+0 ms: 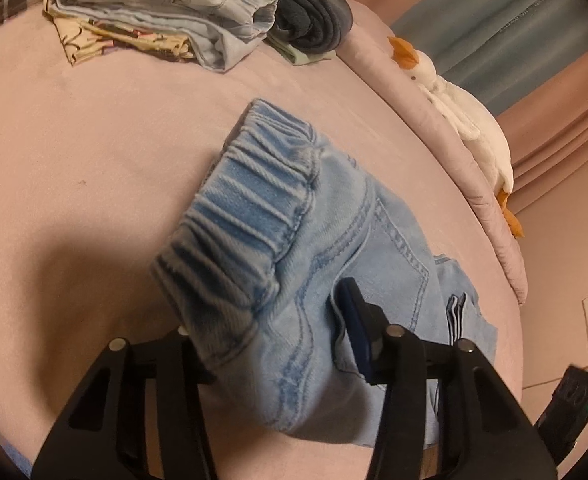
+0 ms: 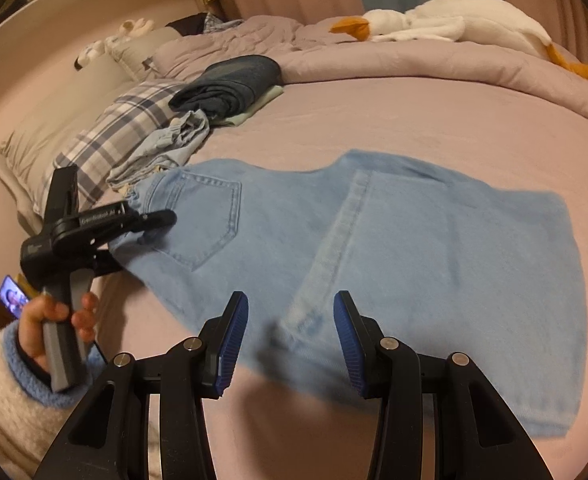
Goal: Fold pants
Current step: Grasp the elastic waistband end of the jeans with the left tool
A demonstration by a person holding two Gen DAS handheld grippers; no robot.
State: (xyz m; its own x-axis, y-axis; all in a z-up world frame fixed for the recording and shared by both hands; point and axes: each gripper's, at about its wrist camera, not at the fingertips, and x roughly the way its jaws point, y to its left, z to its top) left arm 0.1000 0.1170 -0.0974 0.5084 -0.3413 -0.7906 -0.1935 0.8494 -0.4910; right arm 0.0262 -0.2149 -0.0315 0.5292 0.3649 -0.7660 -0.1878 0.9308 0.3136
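Light blue denim pants (image 2: 394, 264) lie folded on the pink bed, back pocket up, legs doubled over to the right. My left gripper (image 1: 289, 344) is shut on the pants (image 1: 294, 232) near the elastic waistband, which bunches up between its fingers. The left gripper also shows in the right wrist view (image 2: 149, 224), clamped on the waistband end and held by a hand in a fleece sleeve. My right gripper (image 2: 289, 344) is open and empty, just above the near edge of the pants.
A stack of folded clothes (image 1: 165, 16) and a dark folded garment (image 1: 314, 8) lie at the far side of the bed. A white goose plush (image 2: 454, 20) lies on the rolled duvet. A plaid pillow (image 2: 125, 128) is at left. A phone (image 2: 11, 296) glows beside the bed.
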